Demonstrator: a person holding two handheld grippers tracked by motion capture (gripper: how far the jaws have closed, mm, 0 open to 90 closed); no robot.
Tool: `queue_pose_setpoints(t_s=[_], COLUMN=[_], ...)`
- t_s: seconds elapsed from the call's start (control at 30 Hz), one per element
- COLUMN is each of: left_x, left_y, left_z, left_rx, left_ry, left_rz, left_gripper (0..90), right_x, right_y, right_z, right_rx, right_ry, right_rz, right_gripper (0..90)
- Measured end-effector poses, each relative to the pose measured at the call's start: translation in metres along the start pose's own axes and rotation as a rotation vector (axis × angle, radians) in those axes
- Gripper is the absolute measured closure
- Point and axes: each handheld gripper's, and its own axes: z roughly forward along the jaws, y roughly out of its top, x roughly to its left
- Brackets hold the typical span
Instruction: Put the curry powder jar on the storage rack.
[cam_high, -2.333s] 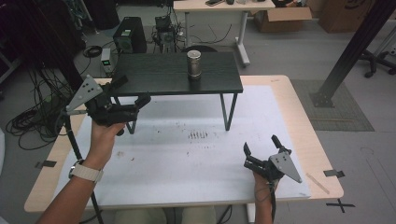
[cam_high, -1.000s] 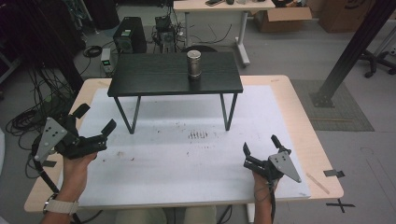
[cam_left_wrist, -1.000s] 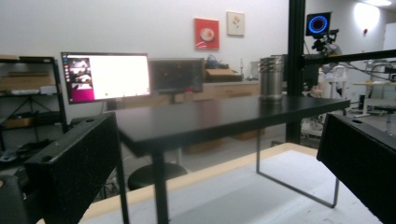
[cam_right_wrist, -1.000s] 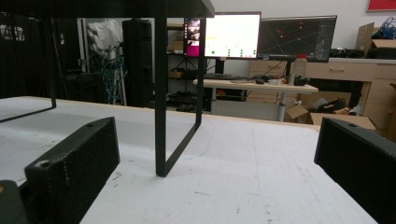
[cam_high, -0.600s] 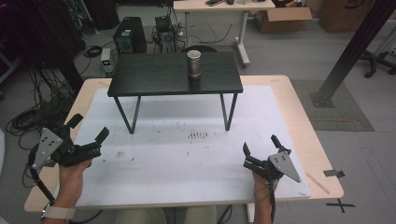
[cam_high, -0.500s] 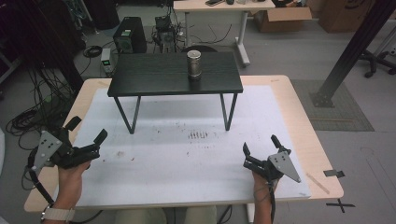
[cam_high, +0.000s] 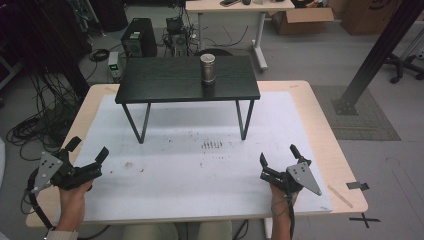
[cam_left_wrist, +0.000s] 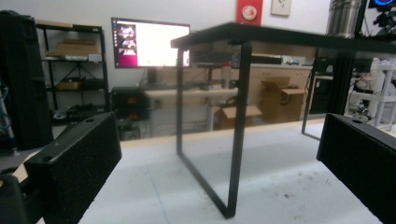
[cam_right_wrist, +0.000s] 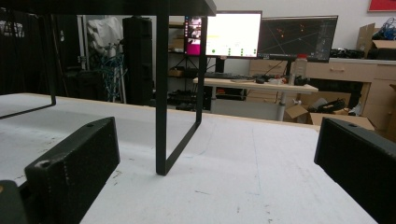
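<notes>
A small black table (cam_high: 165, 80) stands on the white mat (cam_high: 200, 170) at the back of the wooden tabletop. On it, right of the middle, a steel cup (cam_high: 207, 68) stands upright. My left gripper (cam_high: 88, 153) rests low at the mat's front left corner, open and empty. My right gripper (cam_high: 279, 158) sits at the front right, also open with nothing between its jaws. In the left gripper view the black table's leg frame (cam_left_wrist: 236, 135) rises straight ahead and the steel cup (cam_left_wrist: 343, 17) shows at the top right. The right gripper view faces another leg frame (cam_right_wrist: 163, 98).
The wooden tabletop's edge (cam_high: 320, 115) runs around the mat. Dark smudges (cam_high: 212, 145) mark the mat in front of the black table. Behind are a desk (cam_high: 235, 7), computer gear (cam_high: 137, 35) and cables on the floor. A black post (cam_high: 372, 55) stands at right.
My left gripper has come down from beside the black table's left end to the mat's front left corner, and has barely moved in the last half second. The right gripper has stayed put.
</notes>
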Motion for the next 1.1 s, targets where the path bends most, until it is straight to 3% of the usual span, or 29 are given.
queue_pose_setpoints(t_s=[0.37, 0.73, 1.1], left_x=[0.0, -0.002, -0.006], left_y=[-0.023, -0.038, -0.038], left_z=[-0.007, -0.009, -0.007], left_rx=[0.046, 0.06, 0.083], left_ry=[0.036, 0.039, 0.047], left_rz=[0.022, 0.006, 0.039], left_gripper=[0.2, 0.2, 0.2], right_x=[0.0, 0.0, 0.0], right_y=[0.0, 0.0, 0.0], right_z=[0.0, 0.0, 0.0], right_rx=[0.001, 0.002, -0.001], right_ry=[0.0, -0.001, -0.001], right_rz=[-0.003, -0.004, -0.002], right_gripper=[0.0, 0.0, 0.0])
